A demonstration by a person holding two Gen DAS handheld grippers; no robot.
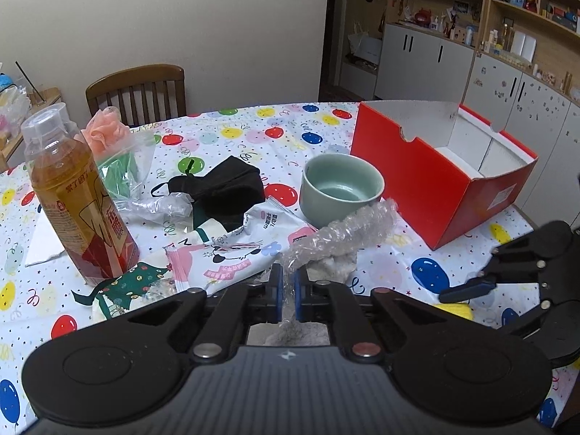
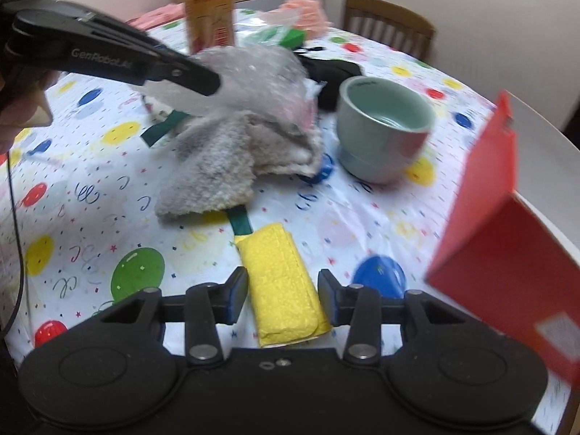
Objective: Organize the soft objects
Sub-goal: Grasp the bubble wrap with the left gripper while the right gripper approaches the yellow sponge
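My left gripper (image 1: pixel 288 290) is shut on the thin edge of a crumpled sheet of bubble wrap (image 1: pixel 348 232), which lies over a grey towel (image 2: pixel 224 159). From the right wrist view, the left gripper (image 2: pixel 208 85) bites into the bubble wrap (image 2: pixel 261 72) from the left. My right gripper (image 2: pixel 282 299) is shut on a yellow folded pack (image 2: pixel 282 282), its pads against both long sides. The pack looks sharp while the table behind it is blurred. In the left wrist view the right gripper (image 1: pixel 467 290) hovers at the right over that yellow pack (image 1: pixel 455 310).
An open red box (image 1: pixel 435 181) stands at the right, with a pale green bowl (image 1: pixel 340 188) beside it. A tea bottle (image 1: pixel 79 199), a black pouch (image 1: pixel 224 188), a pink wipes pack (image 1: pixel 224 253) and a plastic bag (image 1: pixel 119 159) crowd the left. A wooden chair (image 1: pixel 137 90) stands behind.
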